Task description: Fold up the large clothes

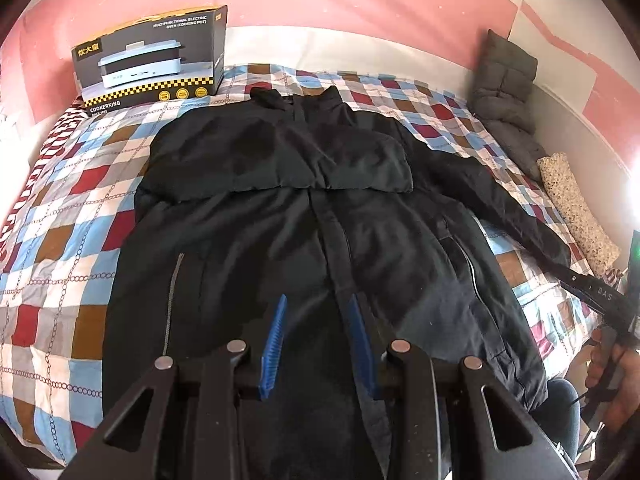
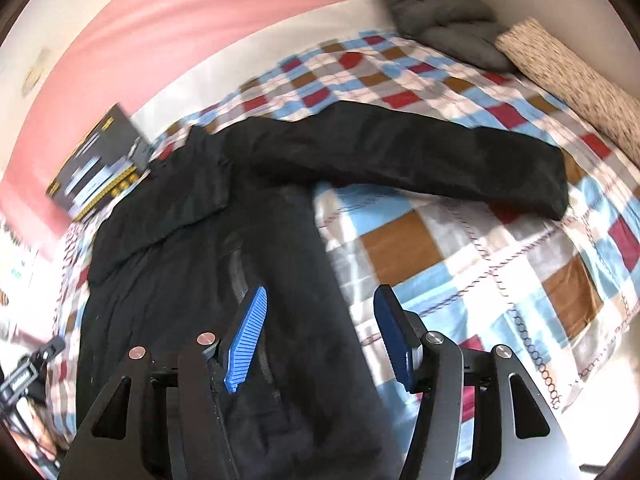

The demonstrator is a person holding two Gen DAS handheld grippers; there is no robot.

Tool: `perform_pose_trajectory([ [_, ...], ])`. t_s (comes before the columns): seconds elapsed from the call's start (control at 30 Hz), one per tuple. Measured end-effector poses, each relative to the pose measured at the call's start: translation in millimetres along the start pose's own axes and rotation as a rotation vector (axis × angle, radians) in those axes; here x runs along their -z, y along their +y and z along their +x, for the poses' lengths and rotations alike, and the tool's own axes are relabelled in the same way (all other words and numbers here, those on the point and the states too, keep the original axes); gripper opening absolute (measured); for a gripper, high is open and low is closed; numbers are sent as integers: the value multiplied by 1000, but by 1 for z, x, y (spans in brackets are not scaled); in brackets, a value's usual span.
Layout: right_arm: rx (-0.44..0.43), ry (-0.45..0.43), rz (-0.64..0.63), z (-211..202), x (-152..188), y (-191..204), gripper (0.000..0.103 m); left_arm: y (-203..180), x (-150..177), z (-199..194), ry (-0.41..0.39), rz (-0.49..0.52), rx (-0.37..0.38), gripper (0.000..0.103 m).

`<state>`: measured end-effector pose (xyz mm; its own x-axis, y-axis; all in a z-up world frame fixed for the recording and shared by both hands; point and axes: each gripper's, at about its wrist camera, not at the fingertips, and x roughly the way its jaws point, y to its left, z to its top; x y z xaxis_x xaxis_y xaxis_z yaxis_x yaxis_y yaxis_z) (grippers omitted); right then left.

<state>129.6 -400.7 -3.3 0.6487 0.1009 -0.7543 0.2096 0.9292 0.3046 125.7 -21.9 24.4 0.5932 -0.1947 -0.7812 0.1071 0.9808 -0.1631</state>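
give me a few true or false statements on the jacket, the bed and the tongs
1. The black jacket lies front up on the checked bedspread. True.
2. Both sleeves are folded across the chest. False: one sleeve stretches out over the bedspread.
3. A cooking pot box stands at the head of the bed. True.
4. The right tongs clamp the jacket hem. False: they are open, nothing pinched.
5. The left tongs hang over the jacket's front. True.

black jacket (image 1: 320, 216) | flat, front up, on checked bedspread | one sleeve folded across chest | other outstretched
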Motion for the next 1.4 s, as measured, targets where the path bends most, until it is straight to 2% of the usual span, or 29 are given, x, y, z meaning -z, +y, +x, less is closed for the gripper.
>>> perform_pose_trajectory([
  [0.23,65,5,153,26,-19,-57,62,2,-13,24,20,-8,-18,34],
  [0.37,90,15,241,45,-30,-91,62,6,-23,42,33,-10,-33,42],
  [0.5,104,31,358,68,-40,-129,63,12,-34,58,43,-3,-47,44],
  [0.7,88,25,499,99,-53,-167,63,27,-45,85,66,-27,-66,46],
  [0.77,70,-3,545,105,-59,-176,65,31,-45,94,77,-39,-66,46],
  [0.93,86,-60,608,108,-73,-184,67,39,-40,109,107,-64,-61,46],
  [1.07,47,-90,682,106,-81,-190,67,44,-36,113,115,-82,-52,46],
  [1.2,-32,-93,830,107,-74,-207,67,50,-35,108,106,-99,-49,46],
  [1.23,-16,-87,823,107,-76,-206,64,51,-35,108,105,-103,-49,46],
  [1.3,47,-79,777,102,-81,-201,27,54,-36,106,101,-109,-49,46],
  [1.37,60,-90,706,93,-92,-190,16,56,-37,104,92,-113,-49,46],
  [1.4,73,-99,672,88,-98,-183,14,58,-37,102,86,-116,-49,46],
])
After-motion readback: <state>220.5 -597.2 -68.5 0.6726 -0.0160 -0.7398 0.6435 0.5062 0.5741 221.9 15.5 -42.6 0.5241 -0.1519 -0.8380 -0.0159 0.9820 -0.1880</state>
